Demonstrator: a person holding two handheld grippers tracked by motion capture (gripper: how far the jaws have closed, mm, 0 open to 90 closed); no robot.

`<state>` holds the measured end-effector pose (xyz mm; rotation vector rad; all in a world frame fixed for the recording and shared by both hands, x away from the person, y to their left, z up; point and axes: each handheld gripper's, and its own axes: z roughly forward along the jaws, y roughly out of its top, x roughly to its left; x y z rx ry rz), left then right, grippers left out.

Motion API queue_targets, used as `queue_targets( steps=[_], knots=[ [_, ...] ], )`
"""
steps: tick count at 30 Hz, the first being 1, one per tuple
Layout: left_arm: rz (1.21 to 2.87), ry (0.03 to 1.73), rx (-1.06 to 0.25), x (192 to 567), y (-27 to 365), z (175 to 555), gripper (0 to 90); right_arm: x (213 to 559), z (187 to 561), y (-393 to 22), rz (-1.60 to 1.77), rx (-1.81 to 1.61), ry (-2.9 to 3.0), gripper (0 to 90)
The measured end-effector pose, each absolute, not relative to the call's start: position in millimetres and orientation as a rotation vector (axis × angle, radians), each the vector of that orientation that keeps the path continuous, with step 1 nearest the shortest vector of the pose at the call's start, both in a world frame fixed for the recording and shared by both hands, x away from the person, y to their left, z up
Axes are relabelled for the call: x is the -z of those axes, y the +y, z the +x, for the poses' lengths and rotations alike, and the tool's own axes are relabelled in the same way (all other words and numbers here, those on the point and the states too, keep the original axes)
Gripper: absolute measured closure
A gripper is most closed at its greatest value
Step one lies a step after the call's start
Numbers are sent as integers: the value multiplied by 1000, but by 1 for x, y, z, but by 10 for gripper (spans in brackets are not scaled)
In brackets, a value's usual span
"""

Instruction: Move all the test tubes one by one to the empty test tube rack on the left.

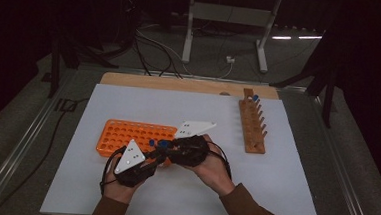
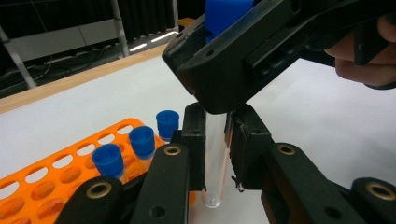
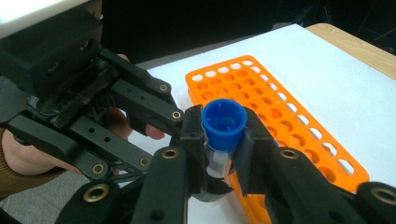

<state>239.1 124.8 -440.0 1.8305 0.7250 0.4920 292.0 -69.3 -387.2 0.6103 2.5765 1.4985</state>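
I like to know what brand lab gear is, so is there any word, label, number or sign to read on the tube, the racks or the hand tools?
None: no text can be read.
Clear tube and its blue cap: plain, no label seen.
Orange rack: no markings visible.
Wooden rack: too small to tell.

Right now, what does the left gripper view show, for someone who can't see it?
The left gripper pinches a clear plastic tube low down, while the right gripper grips its blue cap end. Three blue-capped tubes stand in an orange plastic rack.
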Motion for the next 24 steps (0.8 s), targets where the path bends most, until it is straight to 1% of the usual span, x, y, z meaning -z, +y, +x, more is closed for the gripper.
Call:
queue_targets(
  steps=[2, 6, 9, 11, 16, 18, 20, 22, 24],
  knots=[
    [1828, 735, -492, 441, 127, 240, 784, 387, 292, -71, 614, -1512, 2571, 682],
    [1814, 754, -497, 441, 132, 241, 784, 385, 291, -75, 613, -1520, 2552, 560],
    [1795, 765, -507, 440, 136, 242, 785, 384, 291, -79, 622, -1535, 2531, 431],
    [1782, 777, -517, 440, 139, 243, 784, 383, 290, -82, 622, -1525, 2510, 383],
    [1759, 805, -537, 441, 149, 245, 784, 384, 290, -92, 662, -1487, 2463, 196],
    [1750, 817, -542, 442, 152, 246, 784, 385, 291, -96, 690, -1466, 2444, 157],
    [1747, 825, -551, 442, 155, 247, 785, 387, 293, -100, 716, -1457, 2428, 145],
    [1741, 831, -559, 442, 157, 247, 784, 389, 294, -105, 739, -1463, 2412, 105],
    [1738, 837, -569, 442, 159, 248, 784, 389, 294, -109, 751, -1468, 2404, 84]
  ],
)
